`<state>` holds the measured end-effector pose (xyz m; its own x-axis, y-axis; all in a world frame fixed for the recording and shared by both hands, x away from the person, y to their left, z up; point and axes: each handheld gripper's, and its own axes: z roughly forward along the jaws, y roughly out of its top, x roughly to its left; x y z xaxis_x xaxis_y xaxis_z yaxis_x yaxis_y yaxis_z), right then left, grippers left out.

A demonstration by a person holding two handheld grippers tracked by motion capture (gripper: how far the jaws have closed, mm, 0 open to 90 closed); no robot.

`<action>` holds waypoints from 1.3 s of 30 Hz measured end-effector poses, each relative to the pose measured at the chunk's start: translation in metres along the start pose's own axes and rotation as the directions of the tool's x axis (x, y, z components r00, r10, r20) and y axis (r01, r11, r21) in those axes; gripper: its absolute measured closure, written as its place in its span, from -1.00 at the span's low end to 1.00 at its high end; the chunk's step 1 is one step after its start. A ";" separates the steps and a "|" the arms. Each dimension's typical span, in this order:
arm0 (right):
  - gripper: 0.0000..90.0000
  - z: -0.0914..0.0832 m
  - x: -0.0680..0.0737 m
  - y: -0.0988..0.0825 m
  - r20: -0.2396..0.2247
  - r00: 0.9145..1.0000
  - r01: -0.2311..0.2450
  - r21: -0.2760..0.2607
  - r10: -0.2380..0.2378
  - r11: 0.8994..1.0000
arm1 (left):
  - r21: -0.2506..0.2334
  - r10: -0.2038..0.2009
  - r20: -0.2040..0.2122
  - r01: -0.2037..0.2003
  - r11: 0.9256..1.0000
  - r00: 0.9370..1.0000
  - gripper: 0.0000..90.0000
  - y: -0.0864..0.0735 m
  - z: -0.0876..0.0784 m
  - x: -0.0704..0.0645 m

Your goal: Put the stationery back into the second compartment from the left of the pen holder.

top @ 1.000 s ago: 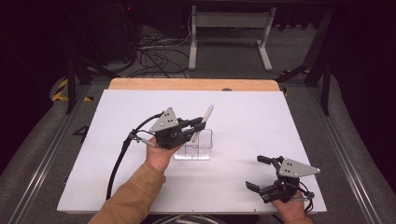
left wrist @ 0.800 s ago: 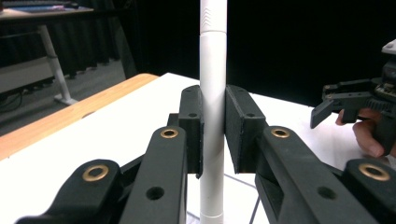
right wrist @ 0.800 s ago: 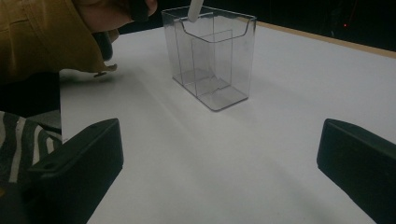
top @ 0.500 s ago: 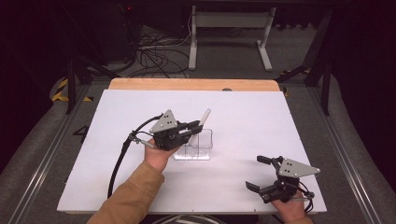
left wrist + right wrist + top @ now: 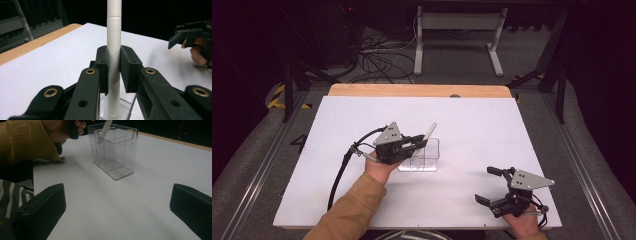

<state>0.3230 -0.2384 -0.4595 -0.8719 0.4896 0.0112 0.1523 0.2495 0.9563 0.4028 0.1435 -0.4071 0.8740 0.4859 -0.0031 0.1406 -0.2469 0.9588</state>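
The left gripper (image 5: 114, 68) pinched the pen (image 5: 113, 45), tilted toward one o'clock over the box (image 5: 426, 156); letting go early could tip it out.

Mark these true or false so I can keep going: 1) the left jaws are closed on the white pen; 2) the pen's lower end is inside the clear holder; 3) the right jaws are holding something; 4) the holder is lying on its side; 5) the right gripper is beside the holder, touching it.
1) True: the left gripper has its jaws pressed on the white pen.
2) True: its lower end sits inside the clear holder.
3) False: the right gripper has its jaws wide open with nothing between them.
4) False: the holder stands upright on the white table.
5) False: the right gripper is well apart from the holder, near the table's front edge.
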 end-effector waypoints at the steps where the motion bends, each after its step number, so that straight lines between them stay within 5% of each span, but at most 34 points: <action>1: -0.98 0.000 0.000 0.000 0.000 1.000 0.001 -0.001 -0.001 1.000 | 0.005 -0.004 0.002 0.004 1.000 1.000 0.73 0.000 0.000 0.000; 9: -0.98 0.000 0.000 0.000 -0.001 1.000 -0.001 -0.001 0.001 1.000 | 0.026 -0.016 0.002 0.016 1.000 1.000 0.70 0.001 -0.003 0.000; 13: -0.98 0.001 0.000 0.000 0.000 1.000 -0.003 -0.002 0.003 1.000 | 0.022 -0.011 -0.017 0.012 1.000 1.000 0.05 0.005 -0.012 0.000; 22: -0.98 0.005 -0.002 0.003 -0.009 1.000 0.000 -0.007 0.000 1.000 | -0.011 -0.014 -0.053 0.014 1.000 0.999 -0.60 0.021 -0.044 -0.005; 39: -0.98 0.007 -0.002 0.003 -0.017 1.000 0.001 -0.006 -0.001 1.000 | -0.005 0.001 -0.048 -0.001 1.000 0.999 -0.81 0.032 -0.068 -0.015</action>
<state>0.3288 -0.2331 -0.4585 -0.8798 0.4751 0.0152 0.1487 0.2447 0.9581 0.3632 0.1852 -0.3571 0.8507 0.5256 0.0113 0.1373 -0.2429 0.9603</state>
